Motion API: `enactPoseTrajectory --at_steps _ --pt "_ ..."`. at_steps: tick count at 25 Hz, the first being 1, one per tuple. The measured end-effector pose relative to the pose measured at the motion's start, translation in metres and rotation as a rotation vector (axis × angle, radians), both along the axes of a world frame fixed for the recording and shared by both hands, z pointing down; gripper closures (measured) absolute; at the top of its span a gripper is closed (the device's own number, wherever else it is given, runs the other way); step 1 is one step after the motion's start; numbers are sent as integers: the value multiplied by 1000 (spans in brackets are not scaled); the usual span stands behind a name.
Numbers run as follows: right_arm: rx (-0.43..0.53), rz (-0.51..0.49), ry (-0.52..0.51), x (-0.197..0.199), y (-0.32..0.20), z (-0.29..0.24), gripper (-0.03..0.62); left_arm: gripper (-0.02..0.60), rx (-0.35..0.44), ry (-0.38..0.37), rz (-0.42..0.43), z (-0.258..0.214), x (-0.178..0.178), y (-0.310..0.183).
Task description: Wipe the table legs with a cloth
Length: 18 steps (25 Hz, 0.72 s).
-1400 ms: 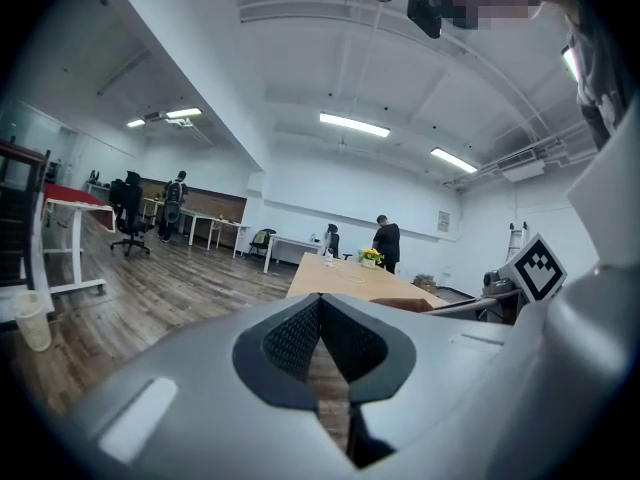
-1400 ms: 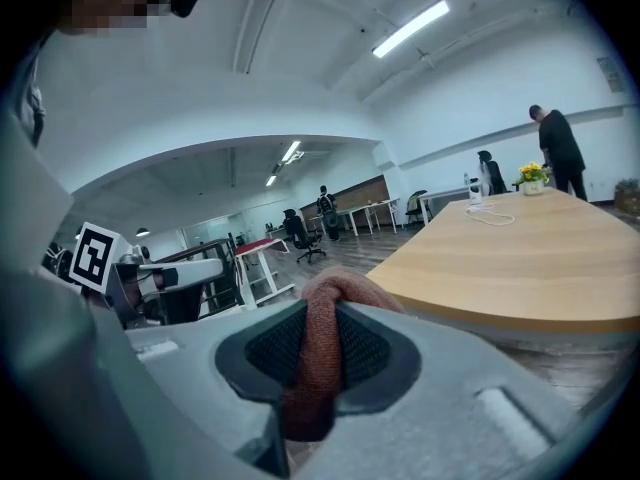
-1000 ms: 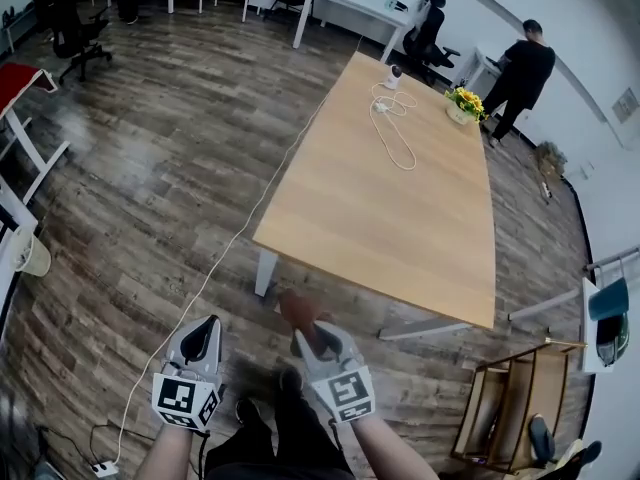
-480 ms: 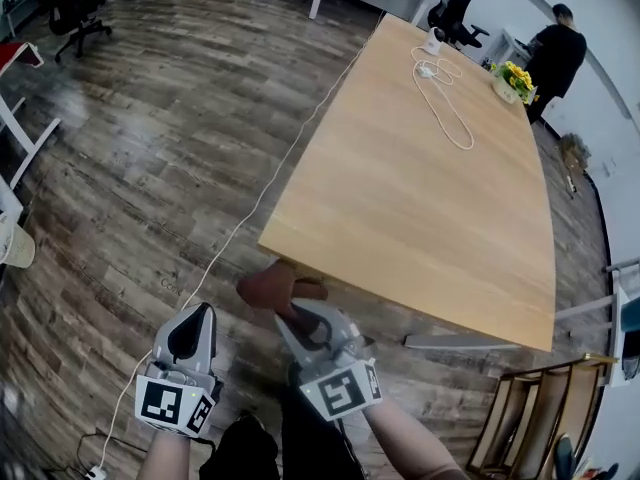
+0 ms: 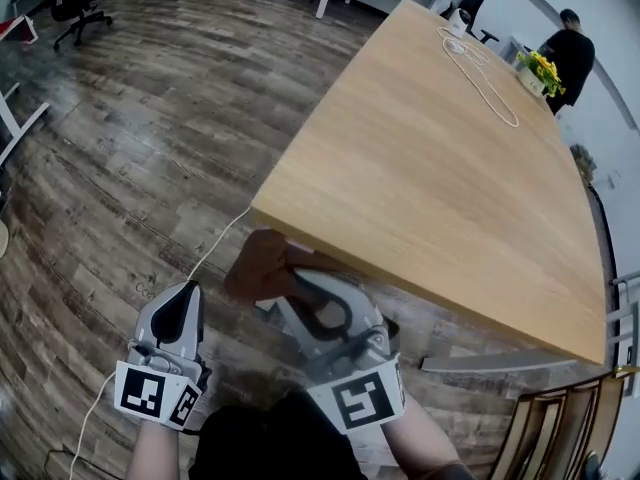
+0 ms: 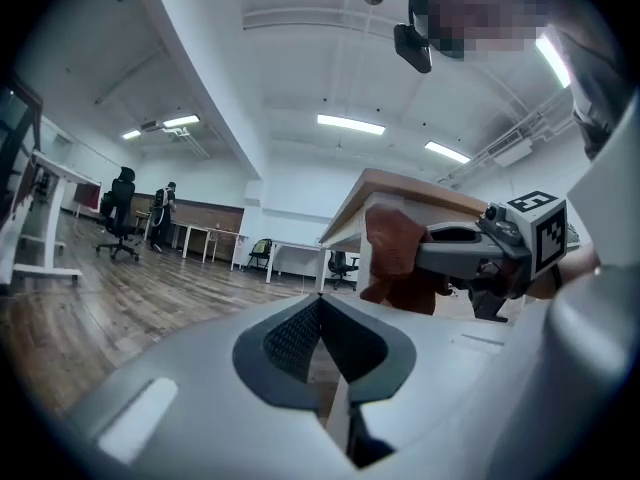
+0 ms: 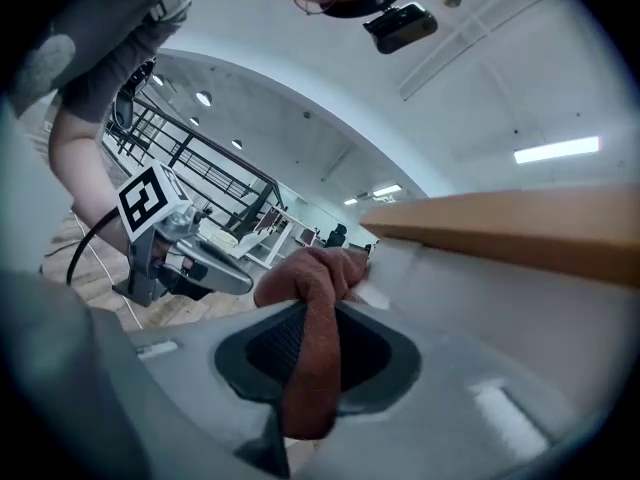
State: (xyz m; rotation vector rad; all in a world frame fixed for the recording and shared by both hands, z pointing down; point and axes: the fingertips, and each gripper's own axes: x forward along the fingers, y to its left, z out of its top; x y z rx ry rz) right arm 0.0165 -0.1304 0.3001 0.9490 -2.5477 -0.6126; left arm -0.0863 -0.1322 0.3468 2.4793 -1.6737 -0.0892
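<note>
A brown cloth (image 5: 258, 266) is bunched in my right gripper (image 5: 292, 286), which is shut on it just under the near corner of the wooden table (image 5: 420, 168). In the right gripper view the cloth (image 7: 312, 298) hangs between the jaws of the right gripper (image 7: 315, 320), close to the table's white underframe (image 7: 410, 260). In the left gripper view the cloth (image 6: 398, 253) covers part of the white table leg (image 6: 364, 260). My left gripper (image 5: 178, 320) is lower left of the cloth, shut and holding nothing; it points (image 6: 320, 306) toward the leg. The head view hides the leg.
A white cable (image 5: 218, 240) runs across the wood floor past the table corner. On the far tabletop lie a coiled cable (image 5: 482, 63) and a flower pot (image 5: 540, 68). A person (image 5: 572, 50) stands beyond the table. A wooden chair (image 5: 545, 428) stands at lower right.
The head view has closed in on the table's near corner. My right gripper has carried the cloth up and forward to just under that corner. The left gripper stays low at the left.
</note>
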Motion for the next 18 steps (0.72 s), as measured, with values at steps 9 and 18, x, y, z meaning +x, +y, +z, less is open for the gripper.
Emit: enactPoseTrajectory --at_steps 9,18 --pt "-28 17 -70 5 -3 67 530 563 54 -20 8 69 4 -9" --pt "-149 -27 8 7 -7 165 529 563 38 28 11 137 -13 -23"
